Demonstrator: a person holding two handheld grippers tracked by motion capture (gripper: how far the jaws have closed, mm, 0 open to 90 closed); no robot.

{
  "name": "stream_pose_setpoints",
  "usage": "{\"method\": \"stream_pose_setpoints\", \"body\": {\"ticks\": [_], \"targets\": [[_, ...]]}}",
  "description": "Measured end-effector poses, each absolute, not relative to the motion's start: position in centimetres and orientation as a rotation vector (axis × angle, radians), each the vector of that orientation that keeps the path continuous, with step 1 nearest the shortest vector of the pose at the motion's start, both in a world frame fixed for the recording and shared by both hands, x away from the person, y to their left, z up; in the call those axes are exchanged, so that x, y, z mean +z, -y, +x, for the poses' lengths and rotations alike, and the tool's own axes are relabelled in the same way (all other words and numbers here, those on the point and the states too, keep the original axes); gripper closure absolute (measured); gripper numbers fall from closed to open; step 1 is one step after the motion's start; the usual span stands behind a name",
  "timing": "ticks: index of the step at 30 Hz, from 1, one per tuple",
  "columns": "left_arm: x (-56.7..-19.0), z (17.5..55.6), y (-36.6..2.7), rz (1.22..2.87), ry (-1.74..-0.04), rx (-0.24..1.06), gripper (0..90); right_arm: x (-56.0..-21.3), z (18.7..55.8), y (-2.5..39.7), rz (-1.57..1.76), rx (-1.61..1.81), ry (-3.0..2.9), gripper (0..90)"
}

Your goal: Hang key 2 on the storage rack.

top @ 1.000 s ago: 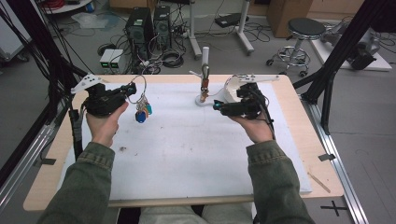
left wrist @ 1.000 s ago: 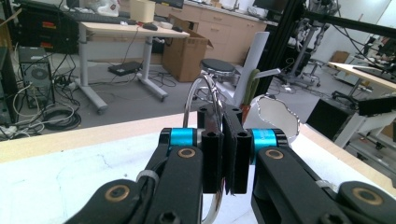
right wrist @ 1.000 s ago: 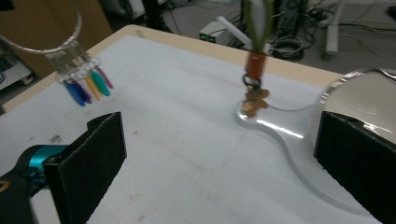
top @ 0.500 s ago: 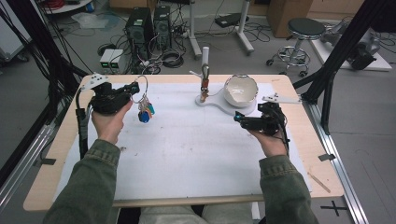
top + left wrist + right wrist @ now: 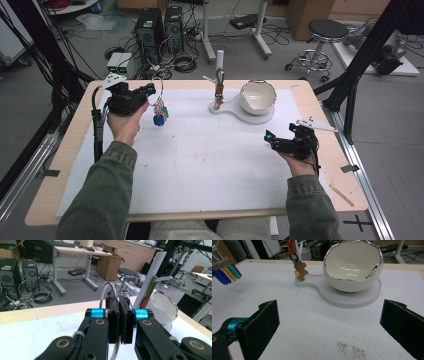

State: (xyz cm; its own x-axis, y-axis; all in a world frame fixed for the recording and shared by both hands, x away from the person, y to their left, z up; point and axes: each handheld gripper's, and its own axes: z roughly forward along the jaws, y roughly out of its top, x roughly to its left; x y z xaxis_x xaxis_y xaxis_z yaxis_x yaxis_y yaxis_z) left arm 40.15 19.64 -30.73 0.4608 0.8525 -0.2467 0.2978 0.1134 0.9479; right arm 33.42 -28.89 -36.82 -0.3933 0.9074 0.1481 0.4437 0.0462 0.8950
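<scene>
Left hand-held gripper (image 5: pixel 148 90) still clamping key ring (image 5: pixel 159 102), right hand-held gripper (image 5: pixel 270 138) wide, withdrawn nearer person

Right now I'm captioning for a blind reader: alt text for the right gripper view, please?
An open tool faces a white bowl on a white stand on a white table. A gingerbread charm hangs left of the bowl; coloured key tags dangle at far left.

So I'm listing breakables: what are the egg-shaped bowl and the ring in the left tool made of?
The bowl looks like glazed white ceramic: glossy highlights inside, with a silvery, jagged rim. The ring clamped in the left tool looks like thin polished metal wire, bright and reflective; the coloured tags hanging below it seem plastic.
</scene>
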Motion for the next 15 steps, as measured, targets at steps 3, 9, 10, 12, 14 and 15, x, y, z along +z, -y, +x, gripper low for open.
{"method": "stream_pose_setpoints", "body": {"ticks": [3, 9, 10, 12, 14, 15], "targets": [[-30.6, 40.6, -19.1, 1.451, -1.076, 0.549, 86.4, -37.6, 32.9, 29.3, 1.358, 1.306, -1.862, 1.5], [-30.4, 41.7, -18.2, 1.454, -1.083, 0.547, 86.4, -39.1, 32.2, 30.0, 1.362, 1.297, -1.842, 1.5], [-30.4, 41.9, -18.0, 1.46, -1.083, 0.549, 86.4, -39.3, 32.1, 30.1, 1.361, 1.296, -1.836, 1.5], [-30.3, 42.3, -17.6, 1.463, -1.082, 0.551, 86.4, -39.6, 31.9, 30.2, 1.358, 1.304, -1.822, 1.5], [-30.3, 42.7, -17.3, 1.455, -1.082, 0.551, 86.4, -39.8, 31.7, 30.2, 1.361, 1.302, -1.812, 1.5], [-30.4, 42.9, -17.1, 1.443, -1.089, 0.547, 86.4, -39.9, 31.6, 30.2, 1.359, 1.296, -1.806, 1.4]]}}
